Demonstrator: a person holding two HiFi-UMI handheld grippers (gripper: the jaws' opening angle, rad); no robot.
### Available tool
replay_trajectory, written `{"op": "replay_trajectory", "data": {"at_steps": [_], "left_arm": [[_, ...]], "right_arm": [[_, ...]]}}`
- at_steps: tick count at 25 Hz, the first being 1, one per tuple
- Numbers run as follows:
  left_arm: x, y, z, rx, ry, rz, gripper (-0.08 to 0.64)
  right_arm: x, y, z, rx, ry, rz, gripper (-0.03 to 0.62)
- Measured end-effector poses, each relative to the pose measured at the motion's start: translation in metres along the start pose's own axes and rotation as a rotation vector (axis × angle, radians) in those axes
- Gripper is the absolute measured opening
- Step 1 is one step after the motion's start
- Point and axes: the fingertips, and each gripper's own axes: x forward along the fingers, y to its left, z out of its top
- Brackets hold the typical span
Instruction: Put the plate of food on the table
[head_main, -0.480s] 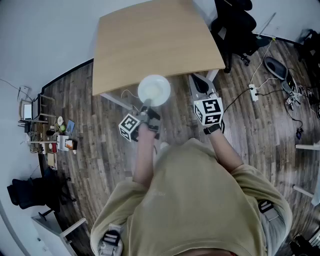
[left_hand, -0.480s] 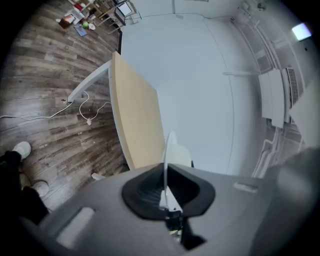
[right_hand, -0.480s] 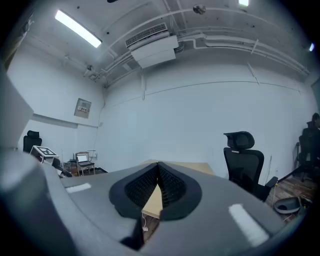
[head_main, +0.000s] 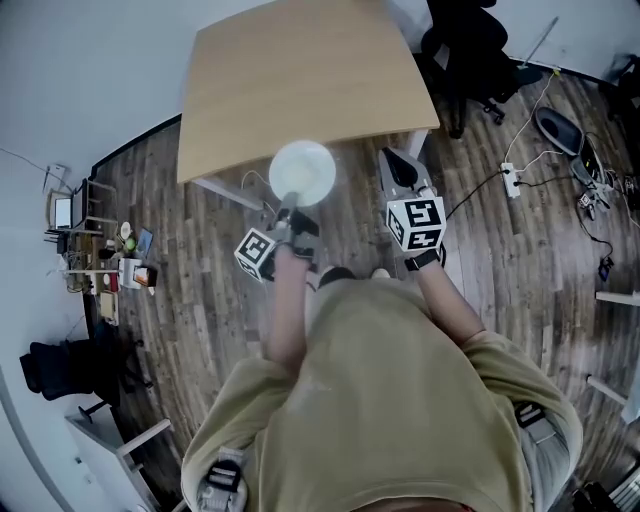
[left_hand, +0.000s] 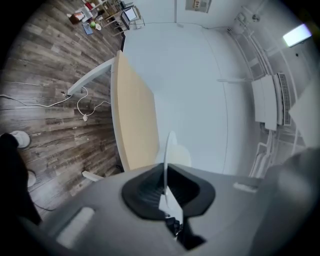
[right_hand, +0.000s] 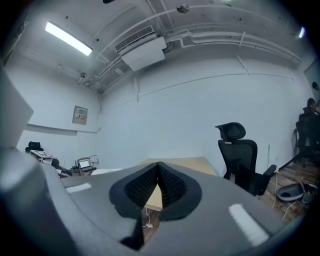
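Note:
A white round plate (head_main: 302, 172) hangs in the air over the near edge of the light wooden table (head_main: 300, 80); no food on it can be made out from above. My left gripper (head_main: 291, 213) is shut on the plate's near rim. In the left gripper view the plate (left_hand: 168, 150) stands edge-on, pinched between the black pads, with the table (left_hand: 131, 125) beyond it. My right gripper (head_main: 398, 166) is shut and holds nothing, just right of the plate near the table's corner. Its pads meet (right_hand: 157, 181) with the table (right_hand: 187, 163) ahead.
A black office chair (head_main: 468, 55) stands by the table's right side and shows as the same office chair (right_hand: 241, 155) in the right gripper view. A power strip with cables (head_main: 511, 185) lies on the wood floor. A cluttered shelf (head_main: 100, 272) lines the left wall.
The plate and my left gripper have shifted slightly up and left, closer over the table's near edge. The person's shoes now show below the grippers. The right gripper has hardly moved.

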Motion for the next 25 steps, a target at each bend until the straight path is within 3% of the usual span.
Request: {"op": "replay_trajectory", "data": {"at_steps": [3,8,12,18,25], "left_arm": [[0.009,0.002,-0.032,0.004,-0.017,0.015,0.008],[0.018,-0.008,-0.039,0.026,-0.005,0.002,0.008],[0.023,0.003,-0.045,-0.007,0.012,0.0,0.008],[0.037,0.022,-0.022,-0.066,0.024,0.032,0.008],[0.088,0.031,0.027,-0.033,-0.003,0.027,0.008]], "right_arm": [[-0.018,-0.02,-0.009,0.02,0.002,0.037,0.005],[-0.027,-0.023,-0.006,0.019,-0.018,0.039,0.005],[-0.024,-0.034,-0.031,0.068,0.022,0.009,0.005],[0.011,-0.02,-0.036,0.055,0.006,0.056,0.005],[0.077,-0.023,-0.045,0.046,0.049,0.069,0.005]]}}
